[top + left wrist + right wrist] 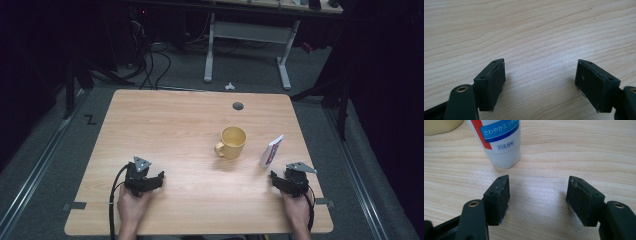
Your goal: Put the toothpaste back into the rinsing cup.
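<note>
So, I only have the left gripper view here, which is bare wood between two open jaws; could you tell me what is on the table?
Observer: A yellow mug stands right of the table's middle, its handle toward the person's side.
Operator: Thank you. Is anything beside it?
Observer: Yes, a white toothpaste tube stands on its cap to the mug's right, apart from it.
Operator: And where is the right gripper, please?
Observer: The right gripper rests near the table's right edge, jaws open with nothing between them, and the tube's cap end is just ahead of its left jaw.
</note>
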Tool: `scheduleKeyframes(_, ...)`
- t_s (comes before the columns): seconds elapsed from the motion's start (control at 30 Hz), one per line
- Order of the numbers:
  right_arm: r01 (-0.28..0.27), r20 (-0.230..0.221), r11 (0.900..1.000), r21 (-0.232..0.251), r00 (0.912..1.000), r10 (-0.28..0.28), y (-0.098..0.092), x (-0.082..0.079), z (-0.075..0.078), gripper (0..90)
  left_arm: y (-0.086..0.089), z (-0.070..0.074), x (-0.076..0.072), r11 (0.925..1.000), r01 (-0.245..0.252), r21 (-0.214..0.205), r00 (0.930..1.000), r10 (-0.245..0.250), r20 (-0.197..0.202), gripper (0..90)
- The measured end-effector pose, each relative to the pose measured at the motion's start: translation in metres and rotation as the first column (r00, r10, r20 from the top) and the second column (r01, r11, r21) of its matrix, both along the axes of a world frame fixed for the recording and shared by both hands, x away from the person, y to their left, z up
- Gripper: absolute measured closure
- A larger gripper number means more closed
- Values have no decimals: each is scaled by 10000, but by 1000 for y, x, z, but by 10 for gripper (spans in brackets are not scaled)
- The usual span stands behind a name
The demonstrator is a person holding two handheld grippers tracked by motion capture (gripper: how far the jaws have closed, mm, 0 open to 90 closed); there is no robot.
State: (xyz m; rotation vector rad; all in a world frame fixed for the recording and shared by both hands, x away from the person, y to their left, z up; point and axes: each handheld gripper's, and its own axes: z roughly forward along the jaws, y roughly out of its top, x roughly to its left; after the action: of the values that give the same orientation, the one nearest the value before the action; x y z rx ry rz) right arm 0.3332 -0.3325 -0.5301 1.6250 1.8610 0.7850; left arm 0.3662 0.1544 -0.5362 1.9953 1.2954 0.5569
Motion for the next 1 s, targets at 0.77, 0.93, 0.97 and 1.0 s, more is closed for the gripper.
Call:
scheduleKeyframes(0.77,-463,-98,9987,230,9989,465,7,-13,4,295,0,0,0,10000,5,0,10000,-5,15,246)
scheduleKeyframes(0.93,-681,1,9971,327,9977,681,12,-19,6,293,0,0,0,10000,7,0,10000,-7,16,246)
scheduleKeyframes(0.97,-737,24,9967,326,9973,737,13,-19,6,291,0,0,0,10000,7,1,10000,-7,17,246)
scheduleKeyframes(1.0,-736,38,9967,335,9973,735,14,-19,6,289,0,0,0,10000,8,1,10000,-8,15,246)
